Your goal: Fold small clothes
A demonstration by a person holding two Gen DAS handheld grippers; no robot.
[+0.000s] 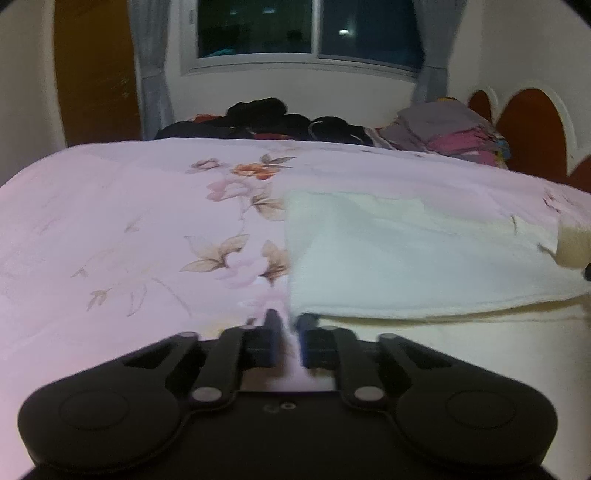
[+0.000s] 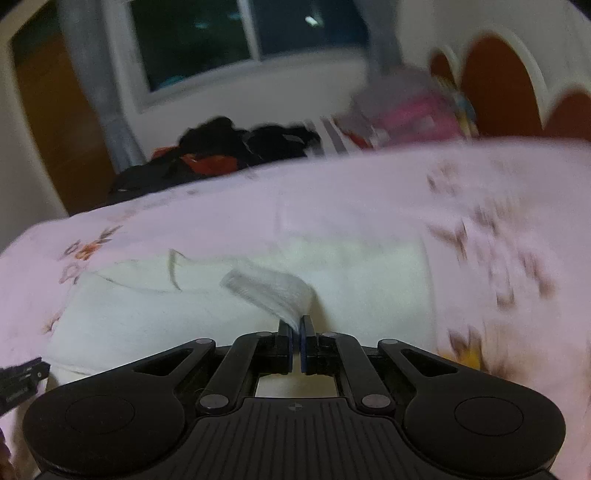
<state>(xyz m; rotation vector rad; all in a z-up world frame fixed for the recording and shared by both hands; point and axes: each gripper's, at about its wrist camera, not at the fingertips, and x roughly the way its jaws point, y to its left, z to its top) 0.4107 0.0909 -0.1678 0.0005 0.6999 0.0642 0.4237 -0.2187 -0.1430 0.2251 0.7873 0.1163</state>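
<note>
A cream white small garment [image 1: 406, 258] lies on the pink floral bedspread [image 1: 110, 221], partly folded over itself. My left gripper [image 1: 288, 321] sits at the garment's near left corner, its jaws nearly closed with a narrow gap; blur hides whether cloth is between them. In the right wrist view the same garment [image 2: 184, 314] spreads across the bed. My right gripper [image 2: 297, 323] is shut on a lifted flap of the garment [image 2: 273, 291], pulled up off the bed. The left gripper's tip [image 2: 22, 376] shows at the left edge.
A pile of dark clothes [image 1: 266, 122] lies at the far edge of the bed under the window [image 1: 306, 33]. A stack of folded grey and pink clothes [image 1: 443, 129] sits at the far right by the red headboard [image 1: 532, 125]. A wooden door [image 1: 96, 74] stands at left.
</note>
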